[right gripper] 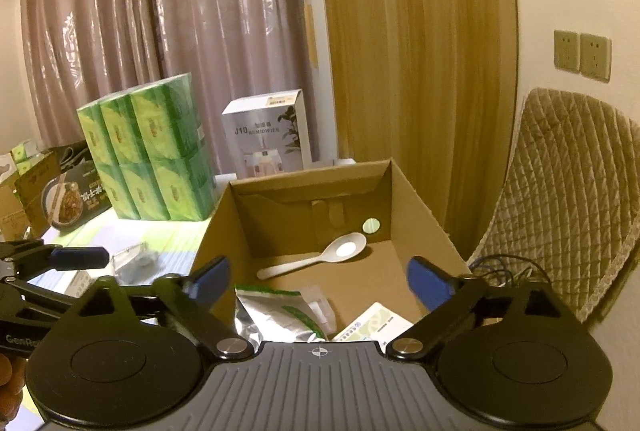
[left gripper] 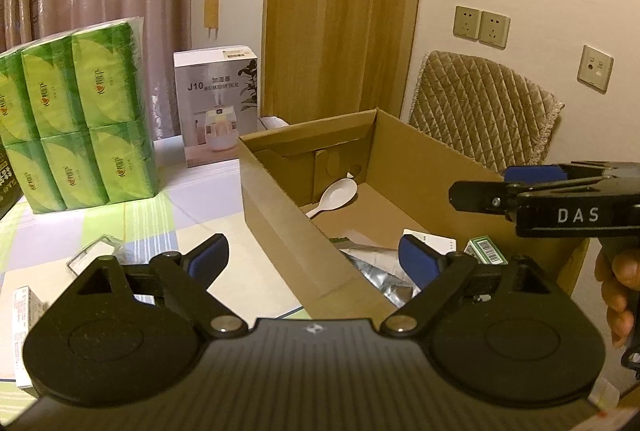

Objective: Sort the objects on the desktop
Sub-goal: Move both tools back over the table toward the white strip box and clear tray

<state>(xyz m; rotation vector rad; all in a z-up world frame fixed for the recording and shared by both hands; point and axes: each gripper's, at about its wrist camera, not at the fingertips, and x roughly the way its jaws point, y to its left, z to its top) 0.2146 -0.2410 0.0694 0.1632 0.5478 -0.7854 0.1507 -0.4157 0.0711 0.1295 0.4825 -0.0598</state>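
Note:
An open cardboard box point(left gripper: 280, 215) point(right gripper: 420, 199) stands on the table. Inside lie a white spoon point(left gripper: 334, 197) point(right gripper: 320, 257), a silver foil pouch point(left gripper: 376, 271) point(right gripper: 276, 315), a white card box point(right gripper: 374, 323) and a small green box point(left gripper: 486, 251). My left gripper point(left gripper: 314, 259) is open and empty, straddling the box's near left wall. My right gripper point(right gripper: 320, 281) is open and empty above the box's near end; it also shows in the left wrist view point(left gripper: 532, 187). A clear plastic case point(left gripper: 94, 251) point(right gripper: 134, 259) and a small white box point(left gripper: 26, 315) lie on the table left of the box.
A pack of green tissue packets point(left gripper: 76, 119) point(right gripper: 152, 155) and a humidifier carton point(left gripper: 218, 103) point(right gripper: 270, 133) stand at the back. A dark food box point(right gripper: 74, 191) sits far left. A quilted chair back point(left gripper: 484, 111) point(right gripper: 572, 199) is right of the box. The checked tablecloth point(left gripper: 168, 215) covers the table.

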